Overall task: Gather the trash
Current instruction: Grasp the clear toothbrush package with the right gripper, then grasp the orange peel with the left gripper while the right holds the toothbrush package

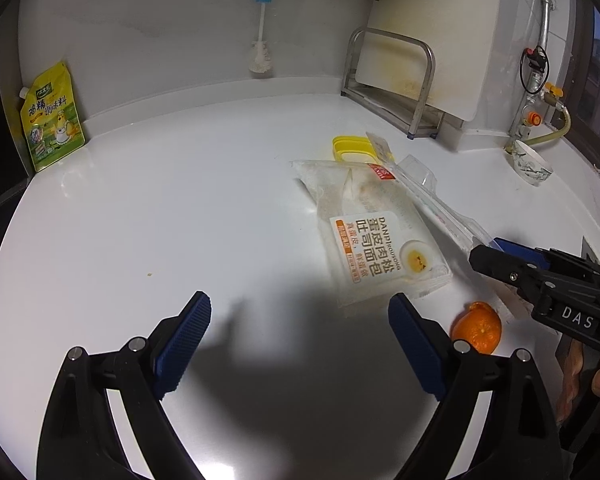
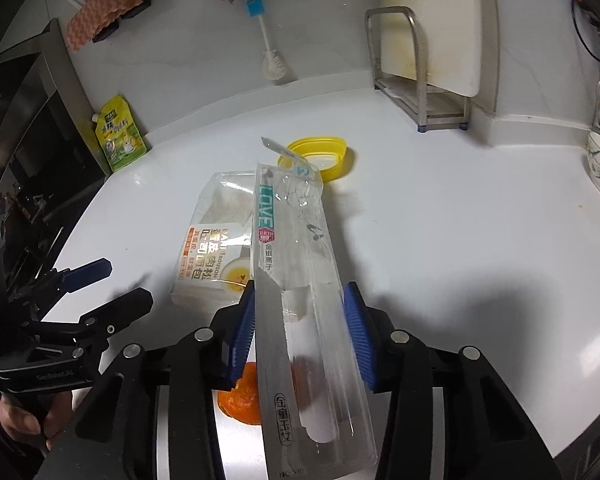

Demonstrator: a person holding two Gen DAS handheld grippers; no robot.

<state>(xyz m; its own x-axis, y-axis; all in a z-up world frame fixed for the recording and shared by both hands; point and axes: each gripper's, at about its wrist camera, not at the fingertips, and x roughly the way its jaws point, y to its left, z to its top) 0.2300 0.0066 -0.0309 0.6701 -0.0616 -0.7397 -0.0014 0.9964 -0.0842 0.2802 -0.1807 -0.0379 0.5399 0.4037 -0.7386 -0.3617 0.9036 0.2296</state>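
— What's in my right gripper?

— My blue pads press both sides of a long clear plastic blister pack with a grey card backing. It runs forward from the fingers, tilted up off the white countertop. Its near end is cut off by the bottom of the view.

— And under it?

— A piece of orange mandarin peel lies directly below the fingers, mostly hidden by the pack and the left pad.

— My left gripper?

— Spread wide, gripping nothing, hovering over bare counter. Its own shadow darkens the surface between the fingers.

— Beyond that?

— Ahead and right of the left gripper lies a flat translucent bread wrapper with an orange-and-white printed label, its near corner in shadow. Past it sits a yellow oval plastic lid, partly covered by the blister pack's far tip. Farther back left, a yellow seasoning pouch leans on the wall.
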